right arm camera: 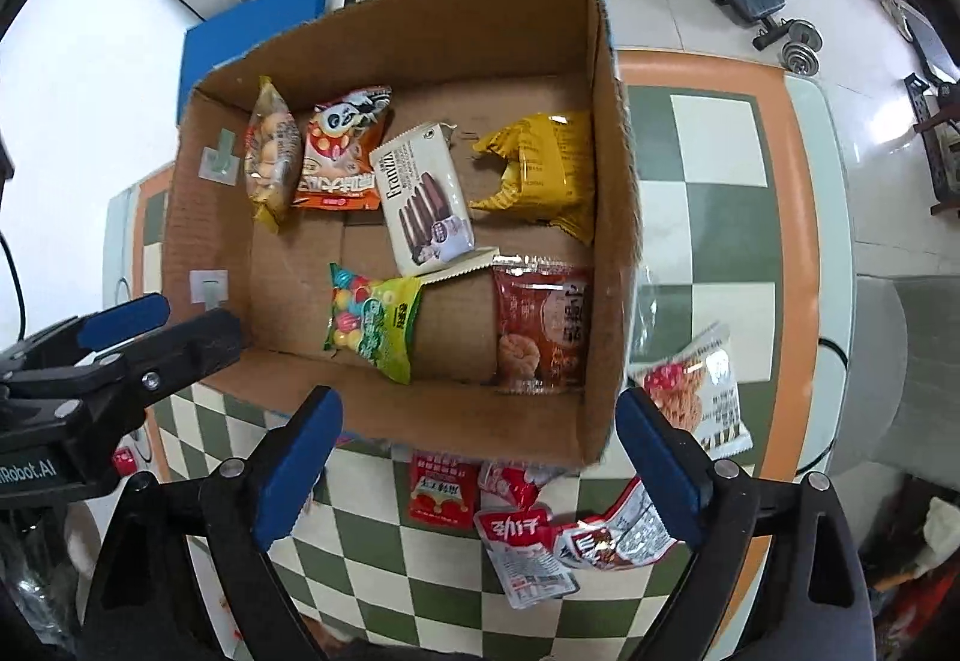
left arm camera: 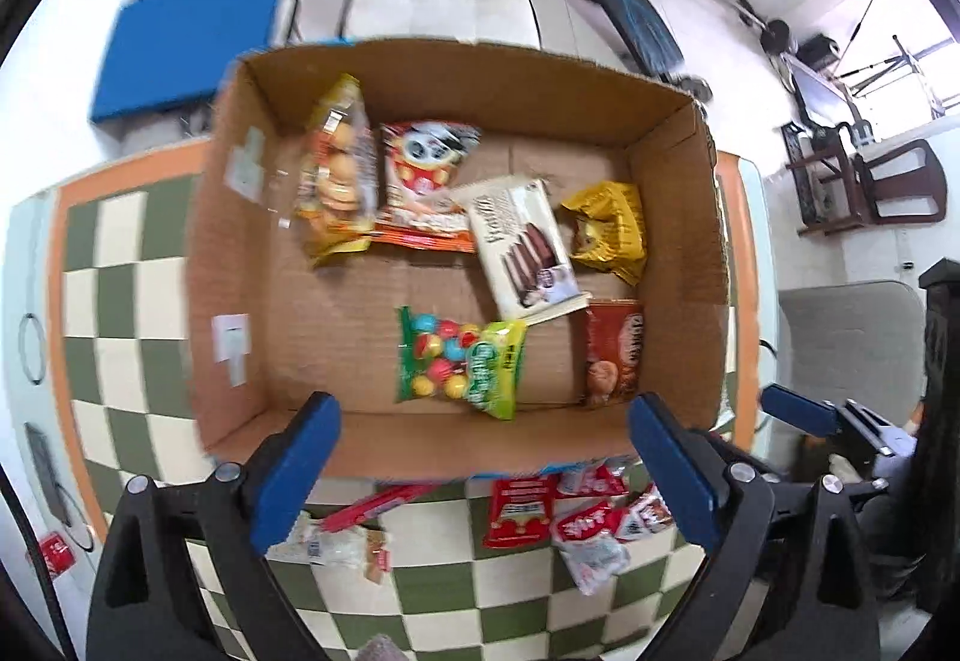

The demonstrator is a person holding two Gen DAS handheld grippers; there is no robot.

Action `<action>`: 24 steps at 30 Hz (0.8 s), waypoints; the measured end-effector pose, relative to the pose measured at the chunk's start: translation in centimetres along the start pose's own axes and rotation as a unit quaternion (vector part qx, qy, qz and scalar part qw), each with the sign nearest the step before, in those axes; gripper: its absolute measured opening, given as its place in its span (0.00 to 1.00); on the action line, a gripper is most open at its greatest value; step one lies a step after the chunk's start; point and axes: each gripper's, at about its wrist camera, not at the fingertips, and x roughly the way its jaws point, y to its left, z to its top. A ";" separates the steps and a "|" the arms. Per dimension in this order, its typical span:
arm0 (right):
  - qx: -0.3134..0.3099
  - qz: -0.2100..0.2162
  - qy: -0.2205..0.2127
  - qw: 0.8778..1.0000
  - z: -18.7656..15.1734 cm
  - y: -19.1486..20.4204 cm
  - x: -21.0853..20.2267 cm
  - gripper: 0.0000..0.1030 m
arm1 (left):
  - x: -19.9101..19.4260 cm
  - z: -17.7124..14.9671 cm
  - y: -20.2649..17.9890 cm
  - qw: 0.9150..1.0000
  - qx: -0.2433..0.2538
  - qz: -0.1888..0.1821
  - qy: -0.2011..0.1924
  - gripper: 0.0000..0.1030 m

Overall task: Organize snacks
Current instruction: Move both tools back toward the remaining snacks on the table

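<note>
Snacks are split between two places: six packets lie inside the cardboard box, and a loose cluster waits on the checkered worktop just outside the box's near wall, at the lower middle of both wrist views. In the box, along the far side, sit the biscuit bag, the panda packet, the white wafer pack and the yellow packet; nearer lie the gumball bag and the brown packet.

Both claws point down over the near edge of the box. The left claw is spread wide with nothing between its blue pads, and the right claw is likewise wide open and empty. No packet touches either.

The relation that matters for the next pick, as I judge it: the red sachets and the red-and-white sachets lie directly below and between the right claw's fingers, so the right hand is the nearer one. Their long axes run roughly top to bottom in that frame, across the claw's opening line, which suits a straight descent. One more packet, the white-and-red bag, lies to the right of the box, beside the right finger. The left claw has a pink-red stick pack near its left finger.
</note>
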 end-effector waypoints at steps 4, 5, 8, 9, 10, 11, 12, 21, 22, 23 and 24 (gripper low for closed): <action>0.027 0.016 -0.021 0.999 -3.1 -1.5 -1.4 0.92 | -1.3 -4.4 0.1 0.999 -0.006 0.024 -0.040 0.95; 0.039 0.007 -0.002 0.999 -4.0 -2.0 -1.6 0.92 | -1.3 -5.4 0.0 0.998 -0.008 0.033 -0.045 0.95; 0.091 0.003 -0.010 0.996 -7.9 -4.8 -1.8 0.92 | -0.4 -9.1 -0.3 0.997 -0.017 0.061 -0.052 0.95; 0.114 0.005 -0.009 0.993 -9.3 -6.1 -1.5 0.92 | 0.1 -10.0 -0.4 0.996 -0.020 0.068 -0.050 0.95; 0.140 0.008 -0.006 0.990 -10.7 -7.4 -1.0 0.92 | 0.8 -10.8 -0.6 0.996 -0.021 0.072 -0.044 0.95; 0.159 0.010 -0.001 0.987 -11.7 -8.4 -0.5 0.92 | 1.7 -11.4 -0.9 0.997 -0.018 0.071 -0.034 0.95; 0.177 0.012 0.007 0.984 -12.6 -9.5 0.3 0.92 | 3.1 -11.9 -1.3 0.997 -0.013 0.072 -0.017 0.95; 0.255 0.012 0.062 0.965 -15.7 -15.7 7.6 0.91 | 12.2 -13.2 -4.1 0.994 0.020 0.087 0.068 0.95; 0.258 0.012 0.063 0.964 -15.6 -15.9 8.2 0.89 | 12.9 -13.1 -4.4 0.993 0.024 0.090 0.072 0.95; 0.256 0.012 0.065 0.964 -15.5 -16.0 8.6 0.86 | 13.8 -12.9 -4.9 0.992 0.031 0.097 0.077 0.95; 0.253 0.007 0.066 0.965 -15.3 -16.0 9.0 0.82 | 14.4 -12.8 -5.2 0.991 0.035 0.101 0.079 0.95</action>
